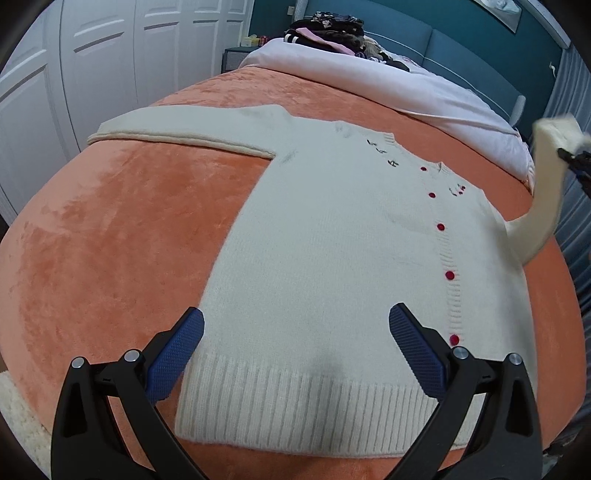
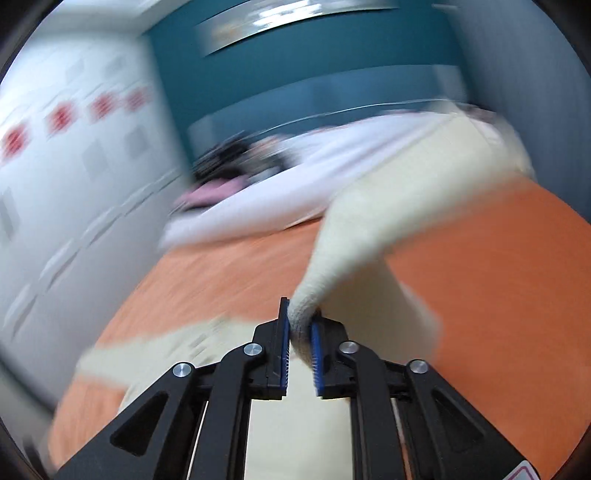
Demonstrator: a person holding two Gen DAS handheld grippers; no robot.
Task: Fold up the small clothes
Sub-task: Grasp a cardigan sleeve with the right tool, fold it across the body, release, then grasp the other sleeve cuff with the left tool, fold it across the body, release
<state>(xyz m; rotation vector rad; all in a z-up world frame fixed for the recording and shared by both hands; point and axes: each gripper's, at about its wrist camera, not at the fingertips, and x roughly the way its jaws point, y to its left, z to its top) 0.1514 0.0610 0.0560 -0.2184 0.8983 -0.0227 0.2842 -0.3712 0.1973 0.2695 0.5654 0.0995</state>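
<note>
A small cream knit cardigan (image 1: 332,240) with red buttons lies flat on an orange velvet bed cover (image 1: 110,240), its left sleeve (image 1: 177,127) stretched out to the left. My left gripper (image 1: 295,325) is open and empty, hovering above the ribbed hem. My right gripper (image 2: 300,325) is shut on the cuff of the right sleeve (image 2: 354,236) and holds it lifted off the bed. In the left wrist view the raised sleeve (image 1: 546,184) stands at the far right with the right gripper's tip (image 1: 576,158) beside it. The right wrist view is motion-blurred.
A white duvet (image 1: 388,85) covers the far part of the bed, with a pile of dark and pink clothes (image 1: 332,33) on it. A teal headboard (image 1: 461,48) stands behind. White wardrobe doors (image 1: 92,55) stand at the left. A cream rug (image 1: 18,413) lies at the lower left.
</note>
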